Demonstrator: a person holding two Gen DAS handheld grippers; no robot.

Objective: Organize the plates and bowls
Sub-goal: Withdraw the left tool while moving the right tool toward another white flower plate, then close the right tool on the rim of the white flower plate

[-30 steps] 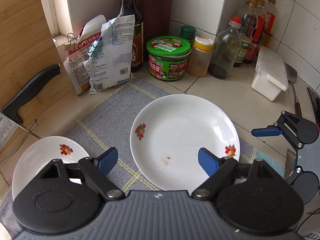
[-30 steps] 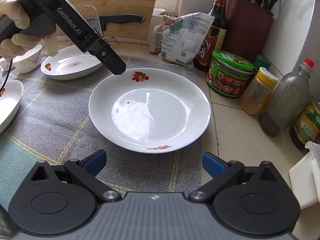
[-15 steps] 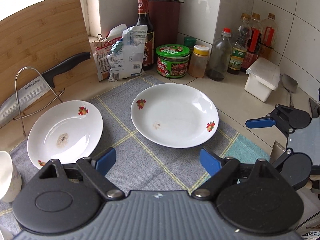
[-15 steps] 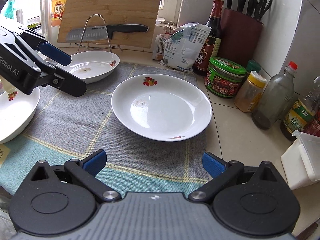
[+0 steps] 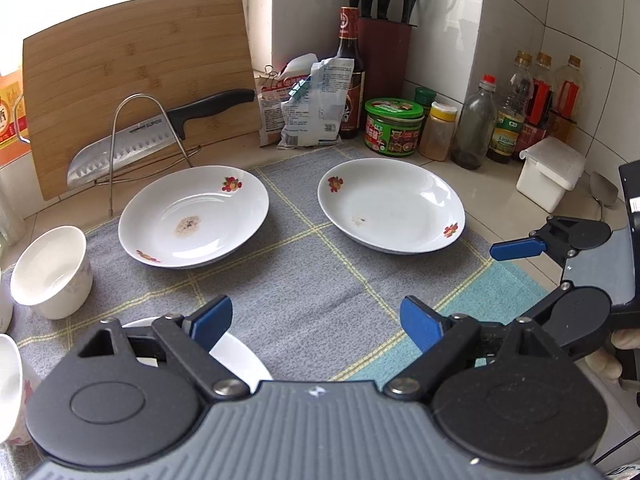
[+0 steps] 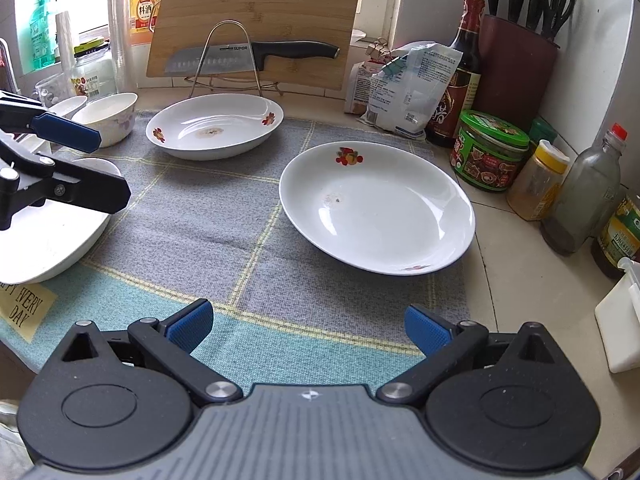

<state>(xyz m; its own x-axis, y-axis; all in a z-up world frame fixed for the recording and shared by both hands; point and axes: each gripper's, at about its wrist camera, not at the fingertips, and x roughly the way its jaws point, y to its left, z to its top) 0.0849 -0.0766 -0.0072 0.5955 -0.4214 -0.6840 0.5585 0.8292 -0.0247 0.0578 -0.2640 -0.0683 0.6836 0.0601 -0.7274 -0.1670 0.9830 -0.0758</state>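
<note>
Your left gripper [image 5: 316,322] hangs with its blue-padded jaws spread wide and holding nothing, above the near edge of the grey checked cloth mat [image 5: 320,280]. Your right gripper [image 6: 308,330] is equally wide and empty, low over the teal border of that mat.

In the last second both grippers have pulled back and risen from the counter. A second ago the left one sat close over the right-hand white shallow plate with red flower prints [image 5: 392,206]. Now that plate lies well ahead, and the whole spread has come into sight. This looks like a step back to choose the next piece, with nothing yet stacked.

Beside that plate, apart from it, sits a matching white plate with a brown stain at its centre [image 5: 194,216]. A small white ceramic bowl [image 5: 50,272] stands at the mat's left edge. Another white dish [image 5: 236,354] lies just under your left gripper's left finger.

Both grippers point forward and slightly downward, roughly level, the right one visible side-on at the left camera's right edge.
</note>
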